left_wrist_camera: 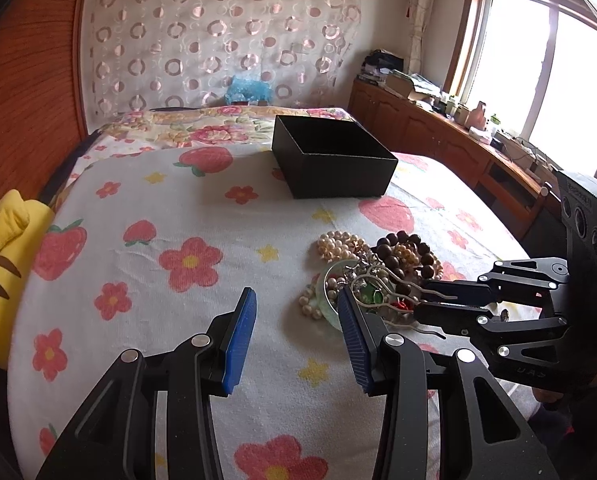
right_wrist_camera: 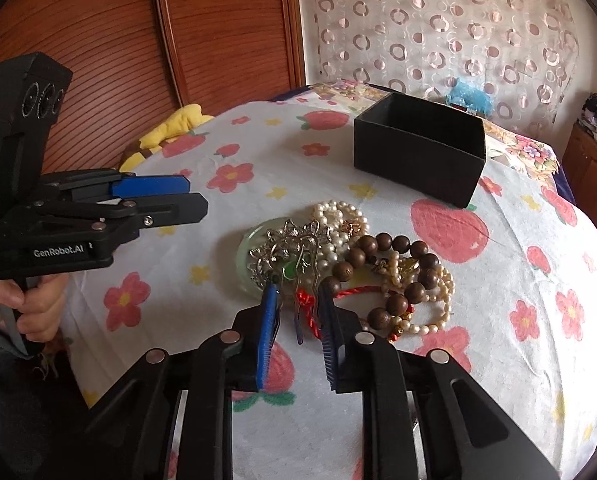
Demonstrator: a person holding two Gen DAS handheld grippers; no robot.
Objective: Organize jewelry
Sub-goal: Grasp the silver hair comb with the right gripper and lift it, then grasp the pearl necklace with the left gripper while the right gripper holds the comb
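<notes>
A pile of jewelry (right_wrist_camera: 350, 264) lies on the flowered bed cover: pearl strands (left_wrist_camera: 340, 242), a brown wooden bead bracelet (right_wrist_camera: 398, 268), a pale green bangle (right_wrist_camera: 250, 240) and a silver U-shaped hairpin (right_wrist_camera: 294, 264). An open black box (left_wrist_camera: 332, 156) stands behind the pile, also in the right wrist view (right_wrist_camera: 420, 152). My right gripper (right_wrist_camera: 296, 300) has its jaws on either side of the hairpin's prongs, narrowly parted; it also shows in the left wrist view (left_wrist_camera: 434, 304). My left gripper (left_wrist_camera: 296, 306) is open and empty, just left of the pile, also in the right wrist view (right_wrist_camera: 194, 196).
A yellow plush toy (left_wrist_camera: 2, 256) lies at the bed's left edge by a wooden wardrobe (right_wrist_camera: 138, 40). A wooden cabinet (left_wrist_camera: 438, 132) with clutter runs under the window on the right. A blue bag (left_wrist_camera: 248, 90) sits behind the bed.
</notes>
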